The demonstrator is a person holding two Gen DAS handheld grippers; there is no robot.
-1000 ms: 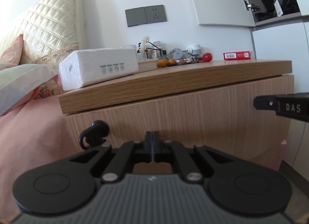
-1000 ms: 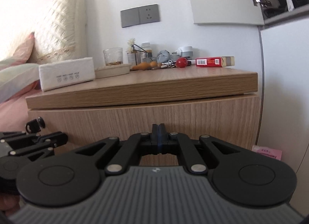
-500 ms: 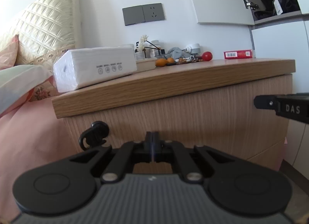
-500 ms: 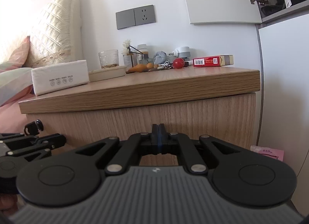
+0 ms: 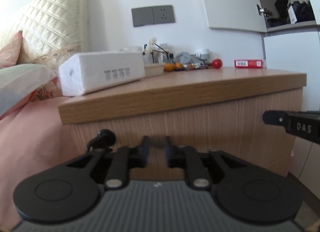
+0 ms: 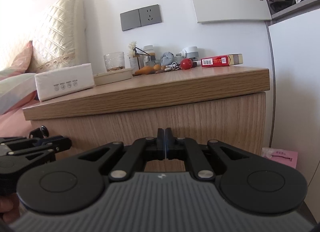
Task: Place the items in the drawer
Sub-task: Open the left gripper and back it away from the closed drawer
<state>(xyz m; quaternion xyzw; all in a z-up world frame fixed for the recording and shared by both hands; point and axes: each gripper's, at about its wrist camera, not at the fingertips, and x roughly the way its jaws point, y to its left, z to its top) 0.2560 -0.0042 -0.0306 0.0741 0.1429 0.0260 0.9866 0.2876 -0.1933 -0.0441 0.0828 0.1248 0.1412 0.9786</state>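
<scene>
A wooden nightstand (image 5: pixel 190 90) (image 6: pixel 160 92) has a closed drawer front (image 5: pixel 210 124) (image 6: pixel 170 116) under its top. On top lie a white tissue pack (image 5: pixel 102 72) (image 6: pixel 64 83), a red box (image 5: pixel 249 63) (image 6: pixel 221 60), a red ball (image 5: pixel 217 63) (image 6: pixel 186 64), orange fruit (image 5: pixel 172 66) (image 6: pixel 147 69) and keys (image 6: pixel 173 67). My left gripper (image 5: pixel 157 144) is open a little and empty, close before the drawer front. My right gripper (image 6: pixel 165 138) is shut and empty, facing the drawer front; it also shows at the right edge of the left wrist view (image 5: pixel 292 124).
A bed with pink cover (image 5: pixel 30 142) and a quilted headboard (image 5: pixel 46 32) lies left. A white wardrobe (image 6: pixel 296 82) stands right, its upper door open. A glass (image 6: pixel 114 61), a shallow dish (image 6: pixel 113 76), small bottles (image 6: pixel 149 52) and a wall socket (image 6: pixel 141 17) are at the back.
My left gripper has opened slightly; it was shut in both earlier frames. Both grippers have moved closer to the nightstand. The right gripper stays shut.
</scene>
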